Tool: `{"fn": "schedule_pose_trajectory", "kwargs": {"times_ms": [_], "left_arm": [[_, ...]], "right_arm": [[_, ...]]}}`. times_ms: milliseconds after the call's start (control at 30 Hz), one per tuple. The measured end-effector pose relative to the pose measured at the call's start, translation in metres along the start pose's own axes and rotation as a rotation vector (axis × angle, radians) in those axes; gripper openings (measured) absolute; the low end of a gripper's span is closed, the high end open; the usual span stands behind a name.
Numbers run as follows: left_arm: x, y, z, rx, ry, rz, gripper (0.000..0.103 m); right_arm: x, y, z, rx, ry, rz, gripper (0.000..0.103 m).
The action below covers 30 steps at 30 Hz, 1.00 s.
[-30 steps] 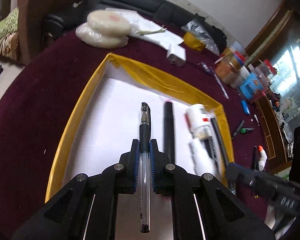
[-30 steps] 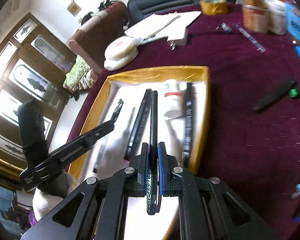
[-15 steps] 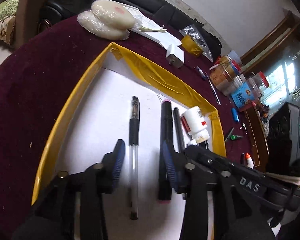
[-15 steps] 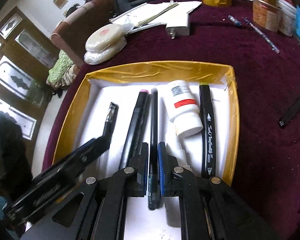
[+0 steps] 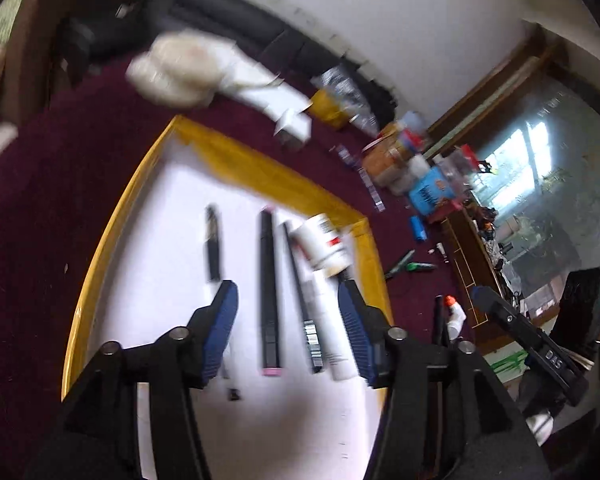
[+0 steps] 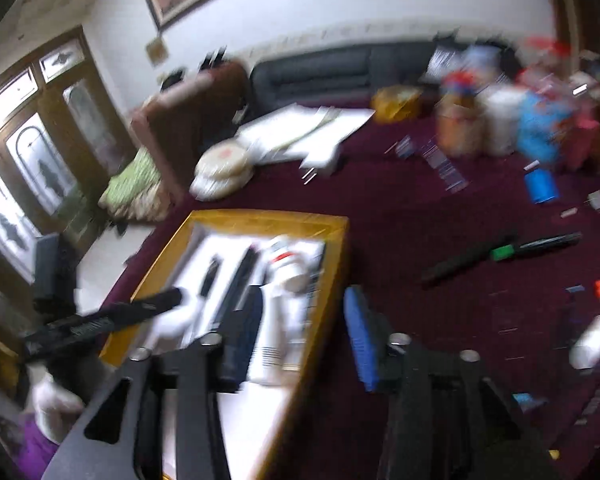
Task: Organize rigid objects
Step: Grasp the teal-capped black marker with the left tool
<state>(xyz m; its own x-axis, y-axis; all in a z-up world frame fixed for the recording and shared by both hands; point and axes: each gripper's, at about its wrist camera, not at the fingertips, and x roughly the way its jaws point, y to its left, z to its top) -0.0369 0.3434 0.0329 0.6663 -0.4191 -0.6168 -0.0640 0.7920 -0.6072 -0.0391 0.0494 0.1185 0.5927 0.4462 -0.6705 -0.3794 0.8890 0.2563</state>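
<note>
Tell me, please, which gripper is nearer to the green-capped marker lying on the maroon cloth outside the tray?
Right. The right gripper, jaws opening and empty, sits at the tray's edge facing the green-capped marker; the left gripper hangs over the tray interior.

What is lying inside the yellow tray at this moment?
Inside the yellow tray: clear pen, black marker, thin black pen, white bottle. Anything beneath the left gripper's opening fingers is hidden.
</note>
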Motion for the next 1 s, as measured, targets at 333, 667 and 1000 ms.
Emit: {"fn": "schedule_pose_trajectory", "kwargs": {"times_ms": [333, 667, 1000], "left_arm": [[-0.005, -0.118, -0.025, 0.190, 0.028, -0.051, 0.074], [0.084, -0.235, -0.093, 0.440, 0.209, 0.015, 0.074], [0.181, -0.292, -0.120, 0.767, 0.240, 0.156, 0.065]], "right_arm": [[-0.072, -0.189, -0.025, 0.334, -0.148, -0.210, 0.076], [-0.075, -0.303, -0.065, 0.571, -0.208, -0.285, 0.076], [-0.075, -0.320, -0.086, 0.623, -0.216, -0.196, 0.076]]}}
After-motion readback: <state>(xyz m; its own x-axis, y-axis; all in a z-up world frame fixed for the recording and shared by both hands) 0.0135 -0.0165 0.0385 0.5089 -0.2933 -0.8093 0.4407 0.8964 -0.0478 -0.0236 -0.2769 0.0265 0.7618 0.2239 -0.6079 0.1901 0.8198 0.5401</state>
